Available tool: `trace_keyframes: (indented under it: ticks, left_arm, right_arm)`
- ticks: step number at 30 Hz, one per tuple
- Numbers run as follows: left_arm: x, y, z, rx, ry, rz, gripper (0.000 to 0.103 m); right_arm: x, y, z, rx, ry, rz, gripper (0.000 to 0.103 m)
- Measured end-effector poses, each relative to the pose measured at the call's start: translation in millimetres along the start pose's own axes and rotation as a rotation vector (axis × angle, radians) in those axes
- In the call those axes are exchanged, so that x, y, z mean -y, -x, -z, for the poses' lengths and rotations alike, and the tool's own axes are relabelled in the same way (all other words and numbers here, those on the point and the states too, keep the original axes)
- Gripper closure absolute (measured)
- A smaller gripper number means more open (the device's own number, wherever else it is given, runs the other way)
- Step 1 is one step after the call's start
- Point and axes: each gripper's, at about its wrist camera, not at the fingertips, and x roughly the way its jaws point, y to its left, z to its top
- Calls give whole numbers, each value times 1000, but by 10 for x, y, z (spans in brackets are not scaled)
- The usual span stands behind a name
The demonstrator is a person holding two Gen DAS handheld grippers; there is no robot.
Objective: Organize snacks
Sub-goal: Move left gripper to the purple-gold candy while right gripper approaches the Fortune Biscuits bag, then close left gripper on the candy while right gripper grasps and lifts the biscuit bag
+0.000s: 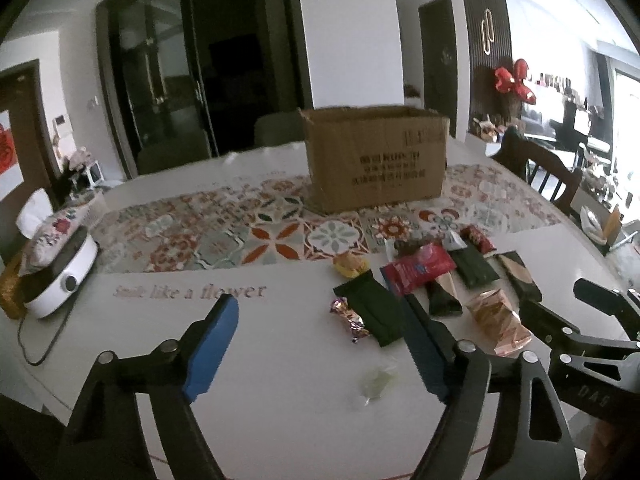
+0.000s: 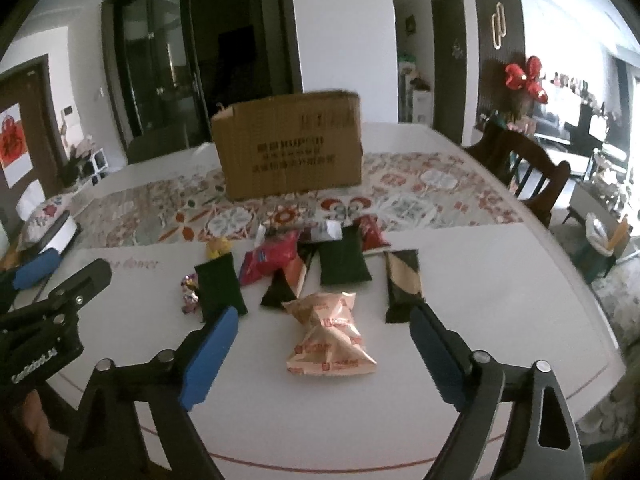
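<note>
Left gripper (image 1: 320,344) jaws wide apart, nothing between the pads, hovering over the white table (image 1: 280,360); a small clear wrapper (image 1: 376,384) lies on the table between its fingers, not touched; right gripper (image 2: 324,344) also wide, empty, with a pale pink snack bag (image 2: 330,336) lying on the table between its blue fingertips (image 2: 208,352) — pads apart from it, no contact.

Snacks sit in a loose cluster on the table at 12 o'clock from the right gripper: dark green packet (image 2: 220,288) at 11, shiny candy (image 2: 190,294) just beside it on its left, red bag (image 2: 272,260) behind, another dark green packet (image 2: 342,260) at 12, black-and-tan packet (image 2: 402,284) at 1, small red pack (image 2: 372,232) further back; yellow snack (image 2: 218,248) behind the left green packet.

Cardboard box (image 2: 288,148) stands upright at 12 o'clock beyond the snacks — on a patterned runner (image 2: 420,192), top open; white appliance (image 1: 60,276) at 9 o'clock on the table edge in the left view; wooden chair (image 2: 520,168) at 2.
</note>
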Motion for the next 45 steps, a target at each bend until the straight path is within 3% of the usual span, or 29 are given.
trace_keyframes:
  ticks: [11, 26, 33, 40, 45]
  left_arm:
    - [51, -553, 7, -146, 13, 56, 37]
    - [26, -1115, 114, -298, 60, 152, 68]
    - [27, -1218, 113, -320, 76, 174, 78]
    - [14, -1226, 105, -320, 84, 175, 79]
    - [16, -1201, 107, -317, 77, 176, 79]
  right_arm:
    - [59, -439, -18, -119, 0, -19, 29]
    - [37, -834, 6, -238, -4, 6, 36]
    - [26, -930, 8, -265, 8, 6, 47]
    - [-1, -956, -4, -263, 21, -9, 58]
    - [-21, -933, -10, -250, 24, -16, 59]
